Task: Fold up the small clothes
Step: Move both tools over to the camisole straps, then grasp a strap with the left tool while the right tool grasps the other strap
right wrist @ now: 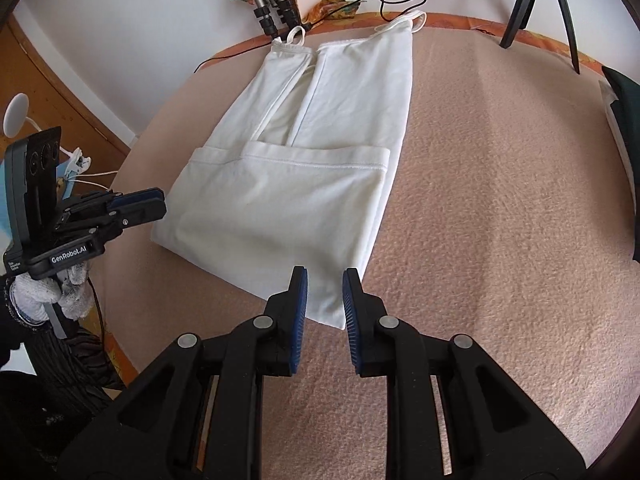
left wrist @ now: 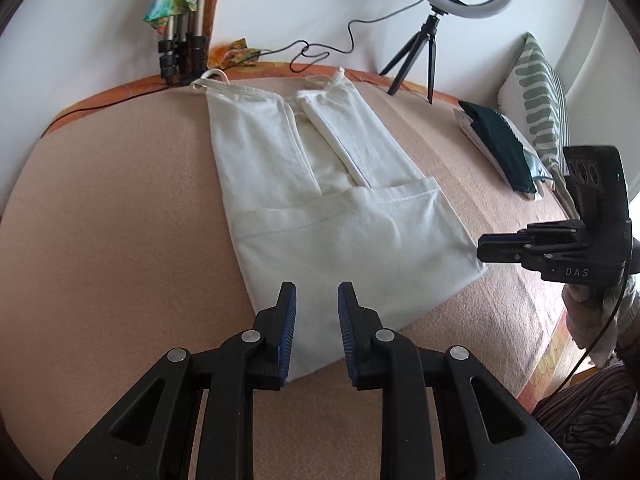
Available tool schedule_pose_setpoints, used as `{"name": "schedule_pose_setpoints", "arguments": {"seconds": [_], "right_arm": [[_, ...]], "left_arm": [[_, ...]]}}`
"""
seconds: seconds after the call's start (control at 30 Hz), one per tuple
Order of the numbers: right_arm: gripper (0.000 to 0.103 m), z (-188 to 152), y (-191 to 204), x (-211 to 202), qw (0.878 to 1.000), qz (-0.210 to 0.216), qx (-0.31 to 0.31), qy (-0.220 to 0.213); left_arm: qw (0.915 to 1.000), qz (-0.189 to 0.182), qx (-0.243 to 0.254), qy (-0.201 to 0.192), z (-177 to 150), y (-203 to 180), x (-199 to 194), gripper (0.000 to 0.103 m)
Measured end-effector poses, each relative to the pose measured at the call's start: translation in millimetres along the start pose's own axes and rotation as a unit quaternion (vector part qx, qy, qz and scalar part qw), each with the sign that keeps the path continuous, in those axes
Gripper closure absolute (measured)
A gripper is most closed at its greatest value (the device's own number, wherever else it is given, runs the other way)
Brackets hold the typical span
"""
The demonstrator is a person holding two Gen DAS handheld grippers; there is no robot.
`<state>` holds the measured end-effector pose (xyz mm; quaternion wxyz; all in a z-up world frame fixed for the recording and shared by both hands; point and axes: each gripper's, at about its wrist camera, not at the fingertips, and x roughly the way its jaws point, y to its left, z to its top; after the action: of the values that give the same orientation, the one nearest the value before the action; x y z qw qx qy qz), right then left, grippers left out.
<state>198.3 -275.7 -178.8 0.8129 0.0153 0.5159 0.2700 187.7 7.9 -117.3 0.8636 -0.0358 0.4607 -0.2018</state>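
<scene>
A: Let's start with our cream-white strappy cotton top [left wrist: 320, 200]. It lies flat on the peach fleece blanket [left wrist: 112, 208], straps toward the far wall, roughly in the middle. Both long sides are turned in toward the centre, and the hem end is folded up over them, making a band across the near half.

B: So we judge the folding well along: sides in, bottom up once. What seems left is one more fold toward the straps, then setting it aside, perhaps with the folded dark green garment [left wrist: 500, 148] near the striped green-and-white pillow [left wrist: 536, 104] at the far right.

A: How does the cloth look to us?

B: Soft and thin, lightly creased, the edges fairly square, though the near corner runs to a slanted point.

A: And our tools?

B: The left gripper [left wrist: 317, 300] hovers over the near edge, blue pads a little apart, nothing between them. The right gripper [right wrist: 325, 286] hangs over the near right corner, likewise slightly spread and empty. Neither pinches the fabric.

A: Beyond that, a ring light on a black tripod [left wrist: 424, 52] stands at the far edge.
</scene>
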Motion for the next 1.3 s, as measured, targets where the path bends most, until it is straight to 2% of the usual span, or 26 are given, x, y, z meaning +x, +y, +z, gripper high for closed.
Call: {"name": "schedule_pose_setpoints", "arguments": {"seconds": [0.03, 0.13, 0.2, 0.23, 0.3, 0.33, 0.43, 0.57, 0.73, 0.9, 1.1, 1.13, 1.2, 1.23, 1.27, 1.3], "right_arm": [[0.082, 4, -4, -5, 1.0, 0.002, 0.004, -0.009], [0.069, 20, -16, -15, 0.999, -0.003, 0.015, -0.034], [0.067, 35, -26, -19, 0.998, -0.009, 0.018, -0.051], [0.064, 42, -31, -21, 0.998, -0.016, 0.019, -0.06], [0.052, 59, -41, -21, 0.997, -0.015, 0.023, -0.071], [0.045, 67, -47, -20, 0.997, -0.009, 0.028, -0.073], [0.044, 94, -59, -10, 0.996, 0.008, 0.043, -0.072], [0.039, 128, -73, 13, 0.996, 0.035, 0.056, -0.062], [0.039, 165, -91, 42, 0.994, 0.059, 0.07, -0.062], [0.039, 192, -105, 75, 0.991, 0.082, 0.084, -0.059], [0.039, 212, -112, 100, 0.987, 0.117, 0.087, -0.064], [0.039, 213, -113, 103, 0.986, 0.124, 0.087, -0.063], [0.043, 216, -114, 108, 0.985, 0.138, 0.085, -0.061], [0.051, 217, -113, 110, 0.985, 0.139, 0.083, -0.061], [0.064, 218, -113, 113, 0.985, 0.141, 0.083, -0.057], [0.073, 219, -113, 116, 0.985, 0.142, 0.085, -0.053]], "left_arm": [[0.9999, 0.0, -0.006, -0.01, 7, 7, -4, 0.08], [0.9987, 0.016, -0.031, -0.038, 33, 34, -12, 0.079], [0.9971, 0.014, -0.058, -0.047, 50, 53, -13, 0.076], [0.9966, 0.005, -0.067, -0.047, 59, 61, -11, 0.065], [0.9954, -0.01, -0.083, -0.048, 73, 76, -7, 0.054], [0.9943, -0.014, -0.094, -0.049, 80, 84, -4, 0.054], [0.9922, -0.039, -0.111, -0.039, 99, 99, 11, 0.054], [0.9897, -0.05, -0.13, -0.034, 116, 109, 36, 0.054], [0.9898, -0.069, -0.124, -0.017, 132, 114, 71, 0.054], [0.9873, -0.077, -0.139, -0.009, 145, 124, 102, 0.054], [0.985, -0.095, -0.143, -0.017, 157, 129, 120, 0.054], [0.9844, -0.1, -0.143, -0.022, 158, 130, 121, 0.056], [0.9821, -0.114, -0.148, -0.026, 161, 131, 125, 0.058], [0.9818, -0.113, -0.15, -0.027, 162, 132, 127, 0.066], [0.9821, -0.11, -0.151, -0.024, 163, 132, 130, 0.074], [0.982, -0.11, -0.152, -0.023, 164, 132, 133, 0.093]]}}
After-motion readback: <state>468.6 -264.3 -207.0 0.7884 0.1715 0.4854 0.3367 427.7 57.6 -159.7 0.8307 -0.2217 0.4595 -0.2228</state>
